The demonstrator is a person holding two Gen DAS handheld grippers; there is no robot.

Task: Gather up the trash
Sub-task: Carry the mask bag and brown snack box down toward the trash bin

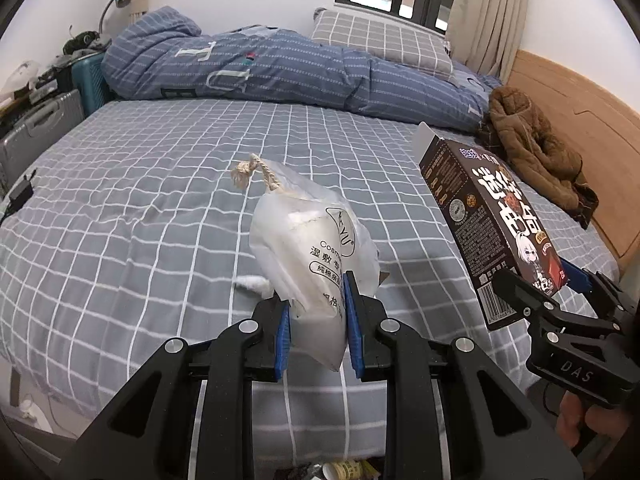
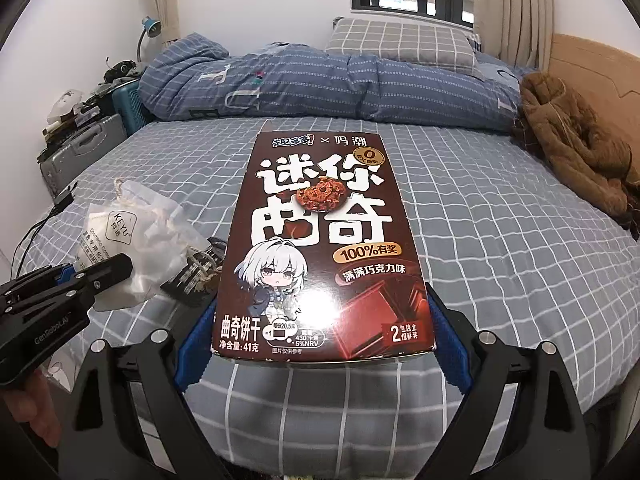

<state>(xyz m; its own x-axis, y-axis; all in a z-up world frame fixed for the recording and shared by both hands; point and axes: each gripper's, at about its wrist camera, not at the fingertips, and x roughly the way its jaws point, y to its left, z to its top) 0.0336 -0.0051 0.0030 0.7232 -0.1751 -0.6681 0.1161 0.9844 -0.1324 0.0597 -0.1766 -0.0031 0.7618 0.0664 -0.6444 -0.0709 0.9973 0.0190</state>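
My left gripper (image 1: 314, 296) is shut on a translucent plastic drawstring bag (image 1: 316, 232) with printed labels, held up above the bed. From the right wrist view the same bag (image 2: 132, 236) hangs at the left in the left gripper (image 2: 92, 276). My right gripper (image 2: 322, 332) is shut on a dark brown cookie box (image 2: 324, 220), its blue pads pressing both long sides. From the left wrist view the box (image 1: 496, 216) tilts up at the right in the right gripper (image 1: 540, 284), top flap open. A white cotton tuft (image 1: 252, 282) lies on the sheet.
Below both grippers is a bed (image 1: 140, 184) with a grey checked sheet. A rolled blue duvet (image 1: 260, 68), a pillow (image 1: 380, 40) and a brown jacket (image 1: 536, 148) lie along the far side. Suitcases (image 1: 36, 136) stand left. A small dark object (image 2: 196, 276) lies under the bag.
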